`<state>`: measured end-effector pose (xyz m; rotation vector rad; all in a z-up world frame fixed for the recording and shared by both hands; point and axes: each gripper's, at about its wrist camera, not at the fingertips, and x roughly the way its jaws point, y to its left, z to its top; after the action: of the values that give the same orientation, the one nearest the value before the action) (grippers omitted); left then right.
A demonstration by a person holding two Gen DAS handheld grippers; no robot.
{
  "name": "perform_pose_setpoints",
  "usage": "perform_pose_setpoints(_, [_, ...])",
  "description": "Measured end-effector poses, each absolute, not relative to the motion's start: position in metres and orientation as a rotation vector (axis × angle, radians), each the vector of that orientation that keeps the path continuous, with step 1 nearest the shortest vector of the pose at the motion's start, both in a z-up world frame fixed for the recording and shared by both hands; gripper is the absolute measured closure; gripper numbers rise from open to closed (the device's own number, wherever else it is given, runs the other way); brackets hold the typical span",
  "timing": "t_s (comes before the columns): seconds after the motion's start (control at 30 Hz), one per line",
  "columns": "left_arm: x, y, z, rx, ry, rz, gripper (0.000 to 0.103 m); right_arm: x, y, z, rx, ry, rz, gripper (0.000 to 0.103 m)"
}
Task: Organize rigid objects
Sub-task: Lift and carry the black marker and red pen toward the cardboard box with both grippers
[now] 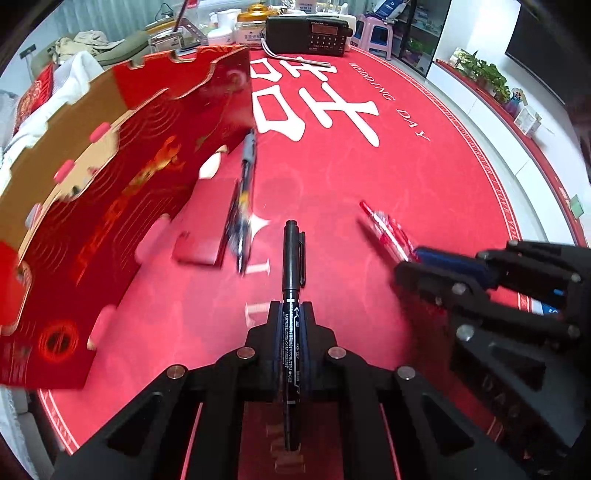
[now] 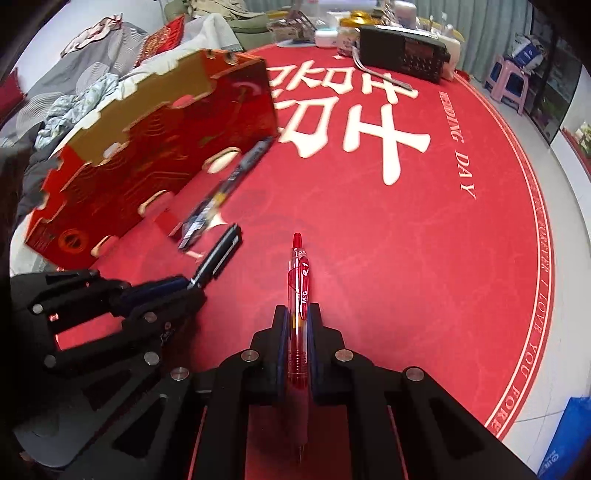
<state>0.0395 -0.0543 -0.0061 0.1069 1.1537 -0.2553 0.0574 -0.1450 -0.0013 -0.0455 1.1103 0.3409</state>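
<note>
My left gripper (image 1: 291, 314) is shut on a black marker pen (image 1: 292, 258), which sticks out forward above the red tablecloth. My right gripper (image 2: 298, 314) is shut on a red gel pen (image 2: 299, 288) the same way. Each wrist view also shows the other tool: the right gripper (image 1: 410, 264) with its red pen (image 1: 384, 229), and the left gripper (image 2: 192, 288) with its black marker (image 2: 219, 254). A dark blue pen (image 1: 242, 206) lies blurred on the cloth beside the open red and gold cardboard box (image 1: 110, 192), also seen as pen (image 2: 221, 192) and box (image 2: 147, 147).
A round table carries the red cloth (image 2: 406, 240) with large white characters. At the far edge stand a black radio (image 1: 308, 35), jars and small containers. Bedding and clothes lie beyond the box at left. Pink stools (image 2: 508, 81) stand on the floor at the right.
</note>
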Motion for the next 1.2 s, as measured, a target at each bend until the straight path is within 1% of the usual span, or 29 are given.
perform_pose_setpoints(0.3, [0.005,-0.033,0.02,0.049,1.101,-0.24,0.095,0.023,-0.117,0.029,-0.097,1.049,0.388,0.092])
perform_pose_setpoints(0.63, [-0.013,0.002,0.034,-0.015,1.055,-0.143,0.095,-0.006,-0.089,0.039,-0.122,1.035,0.446,0.092])
perform_pose_setpoints(0.77, [-0.02,0.008,0.057,-0.018,0.992,-0.137,0.095,-0.008,-0.086,0.053,-0.112,1.002,0.451,0.092])
perform_pose_setpoints(0.97, [-0.012,0.022,0.093,-0.051,0.906,-0.114,0.094,-0.001,-0.077,0.084,-0.096,0.929,0.465,0.092])
perform_pose_setpoints(1.2, [0.012,0.057,0.109,-0.082,0.882,-0.023,0.095,0.022,-0.049,0.12,-0.073,0.849,0.513,0.092])
